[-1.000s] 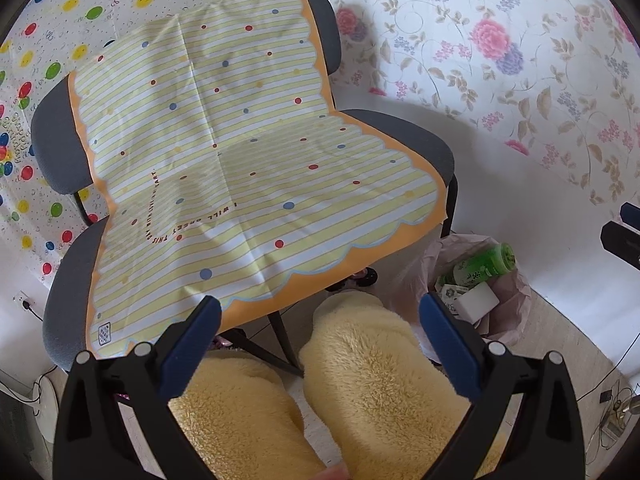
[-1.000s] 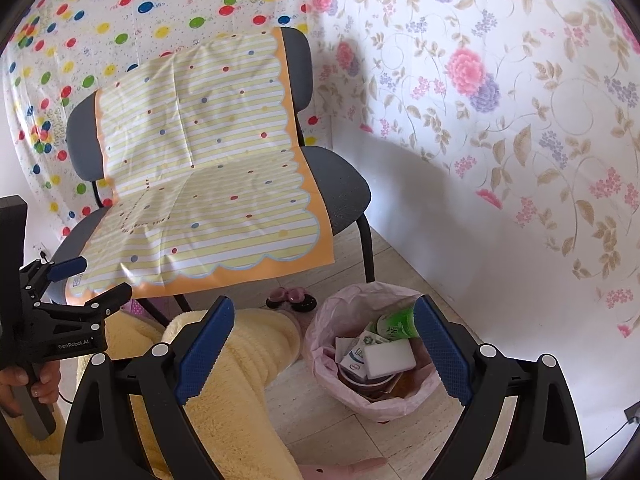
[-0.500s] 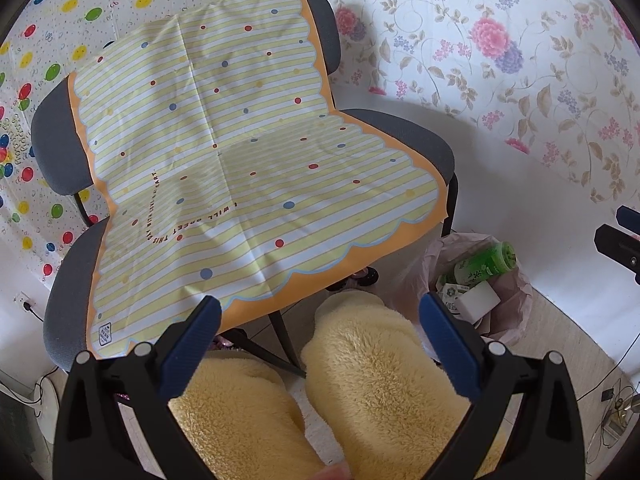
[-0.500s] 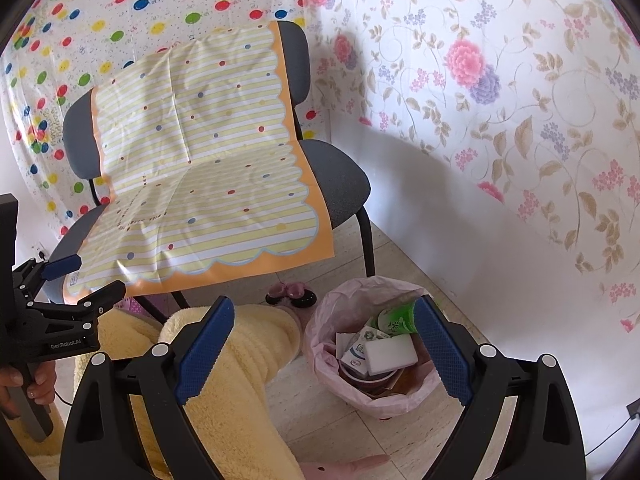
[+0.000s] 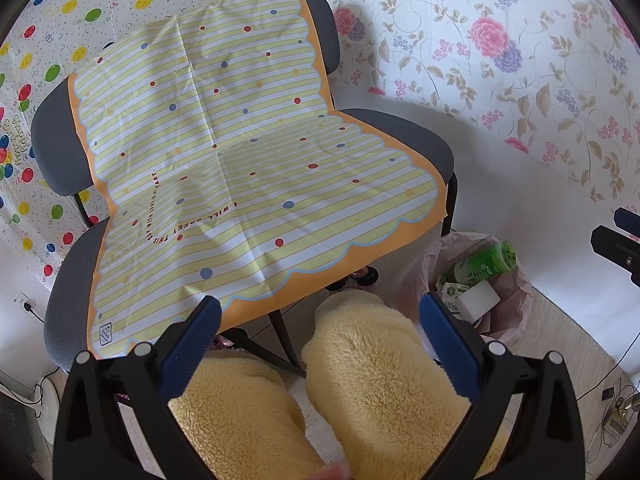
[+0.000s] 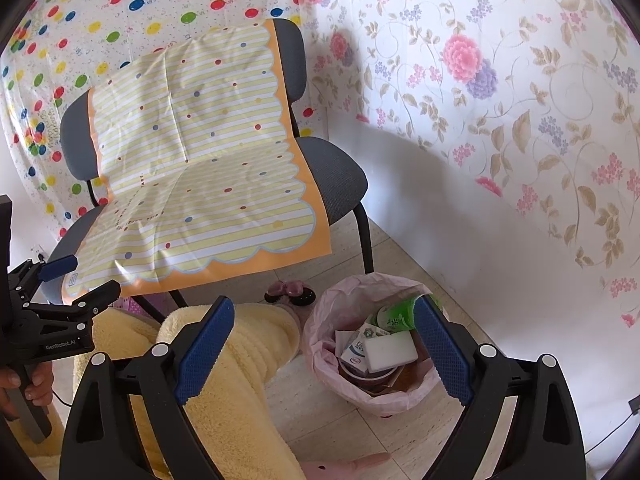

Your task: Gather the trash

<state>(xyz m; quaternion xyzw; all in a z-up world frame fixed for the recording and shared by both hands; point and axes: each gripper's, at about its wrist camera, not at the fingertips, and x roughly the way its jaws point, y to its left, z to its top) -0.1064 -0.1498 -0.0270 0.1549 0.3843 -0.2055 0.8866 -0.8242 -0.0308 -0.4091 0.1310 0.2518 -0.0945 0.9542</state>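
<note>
Still both claws [image 5: 320, 330] agape, unmoved.

This is a room in a home, dressed up with household coverings. A flowered sheet [image 6: 500, 92] hangs over one wall and a balloon-print party cloth [image 6: 120, 12] over the other. A grey chair [image 5: 416, 140] stands in the corner, draped with a striped yellow cloth [image 5: 240, 168]. On the pale tiled floor [image 6: 384, 248] sits a small bin lined with a pink bag [image 6: 320, 332], and a wall socket [image 5: 25, 303] shows low down.
</note>
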